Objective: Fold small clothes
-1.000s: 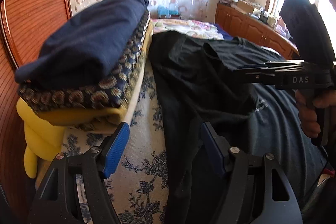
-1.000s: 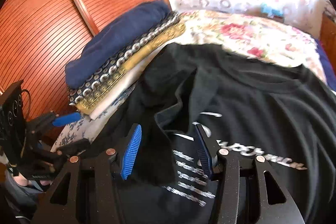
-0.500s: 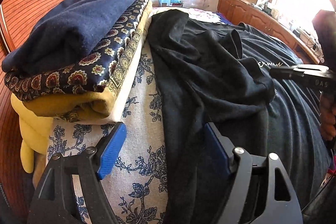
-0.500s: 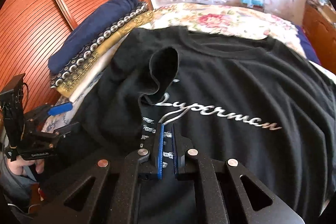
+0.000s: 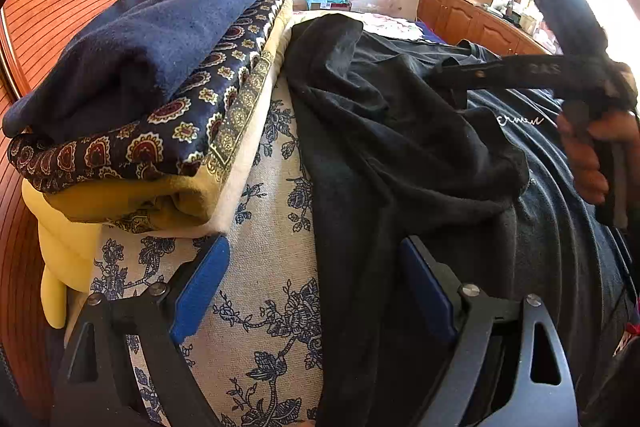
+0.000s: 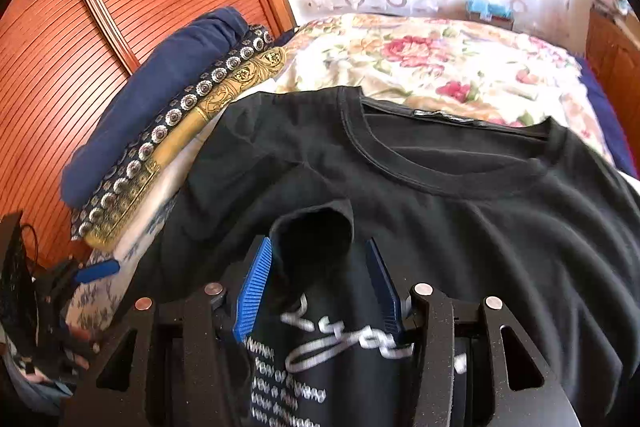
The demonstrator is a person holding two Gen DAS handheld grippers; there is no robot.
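A black cotton T-shirt with white script lettering [image 6: 460, 227] lay face up on the bed, over a blue-on-cream floral bedcover [image 5: 256, 291], its round collar toward twelve o'clock in the right wrist view and its body running down toward six o'clock. The sleeve on that view's nine o'clock side [image 6: 316, 243] was folded inward across the chest, its open cuff standing up as a loose hump. The right gripper [image 6: 318, 283] was directly over that hump: its blue-padded jaws stood about half spread and were opening, with the sleeve cloth between them but neither pad visibly pressing on it. The left gripper [image 5: 312, 291] was spread near its widest and also opening, gripping nothing; it straddled the shirt's side edge, one pad over the bedcover and the other over black cloth. In the left wrist view the folded sleeve lay toward one o'clock from the left gripper, well apart from it, with the right gripper's body and the holding hand [image 5: 592, 155] at about two o'clock. The shirt's long axis ran from collar to hem. In judgement, the right hand was the nearer to the sleeve, the left to the side edge. A stack of folded clothes, navy on top [image 5: 160, 39], sat at ten o'clock, just beside the shirt.
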